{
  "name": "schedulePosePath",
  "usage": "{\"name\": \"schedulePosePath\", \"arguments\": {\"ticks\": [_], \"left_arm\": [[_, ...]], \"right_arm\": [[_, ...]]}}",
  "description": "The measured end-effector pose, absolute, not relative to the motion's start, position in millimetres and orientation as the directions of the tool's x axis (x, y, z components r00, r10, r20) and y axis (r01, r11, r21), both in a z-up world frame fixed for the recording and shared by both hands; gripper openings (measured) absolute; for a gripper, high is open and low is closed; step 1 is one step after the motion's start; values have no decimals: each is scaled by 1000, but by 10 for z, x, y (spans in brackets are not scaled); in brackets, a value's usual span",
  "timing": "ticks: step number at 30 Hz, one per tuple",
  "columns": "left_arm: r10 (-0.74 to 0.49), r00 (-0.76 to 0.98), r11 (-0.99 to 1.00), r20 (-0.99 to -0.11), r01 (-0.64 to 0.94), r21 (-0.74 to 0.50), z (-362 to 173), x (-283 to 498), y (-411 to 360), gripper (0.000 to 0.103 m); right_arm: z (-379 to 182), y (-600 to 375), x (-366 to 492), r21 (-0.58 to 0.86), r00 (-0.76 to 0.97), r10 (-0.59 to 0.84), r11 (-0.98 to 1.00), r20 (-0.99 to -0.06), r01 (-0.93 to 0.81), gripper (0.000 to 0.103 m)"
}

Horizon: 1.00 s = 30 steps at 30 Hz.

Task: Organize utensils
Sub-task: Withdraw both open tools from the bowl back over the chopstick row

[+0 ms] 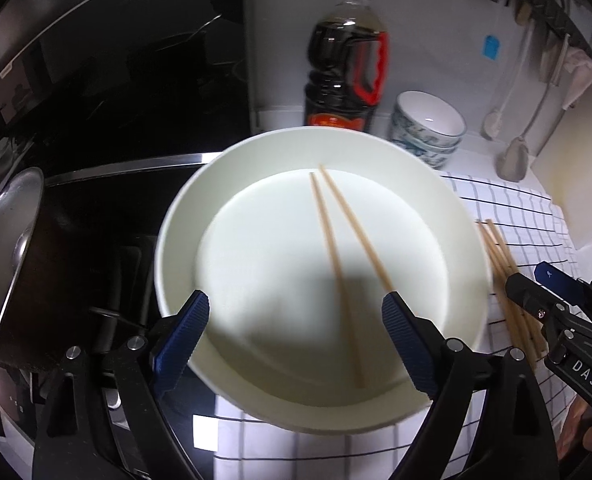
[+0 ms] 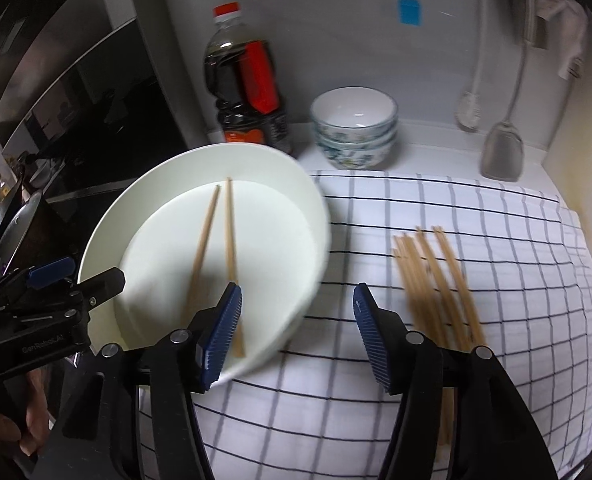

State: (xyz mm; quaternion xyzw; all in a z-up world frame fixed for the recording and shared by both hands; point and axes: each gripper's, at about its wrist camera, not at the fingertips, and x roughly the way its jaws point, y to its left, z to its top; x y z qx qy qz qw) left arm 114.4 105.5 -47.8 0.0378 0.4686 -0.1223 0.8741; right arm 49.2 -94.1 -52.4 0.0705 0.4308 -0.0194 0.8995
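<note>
A large white bowl [image 1: 175, 240] [image 2: 296, 200] stands at the left edge of a checked cloth, with two wooden chopsticks [image 1: 336, 260] [image 2: 203, 248] lying inside it. Several more loose chopsticks [image 2: 436, 280] [image 1: 504, 276] lie in a bunch on the cloth to the bowl's right. My left gripper [image 1: 296, 336] hovers over the bowl's near side, open, with nothing held. My right gripper [image 2: 296, 334] is open above the bowl's right rim and the cloth, holding nothing, the loose bunch just to its right. Each gripper shows at the edge of the other's view: the right gripper [image 1: 530, 280] and the left gripper [image 2: 83, 276].
A dark sauce bottle [image 2: 243, 92] and stacked patterned bowls [image 2: 354, 128] stand by the back wall. A spatula [image 2: 502, 152] and brush hang at the right. A black cooktop [image 1: 115, 200] and a lidded pot [image 1: 7, 240] lie left of the bowl. The checked cloth [image 2: 376, 400] covers the counter.
</note>
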Motion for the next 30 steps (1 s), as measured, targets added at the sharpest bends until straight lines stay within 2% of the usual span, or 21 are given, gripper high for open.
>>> {"name": "schedulePosePath", "arguments": {"ticks": [10,19,30], "left_arm": [[-178,520,970,-835,234,-61,-386,850,498,90],[-139,536,980,-832,195,-38,-333,513,-26,96],[-66,531,989,-845,147,15,-549,219,-679,97]], "right_arm": [[-507,-1636,114,130,626,29,985,-779,116,60],[-541,-2333,-189,131,624,32,985,-781,114,72],[-884,-2990,-365,115,609,49,991,-792,71,73]]}}
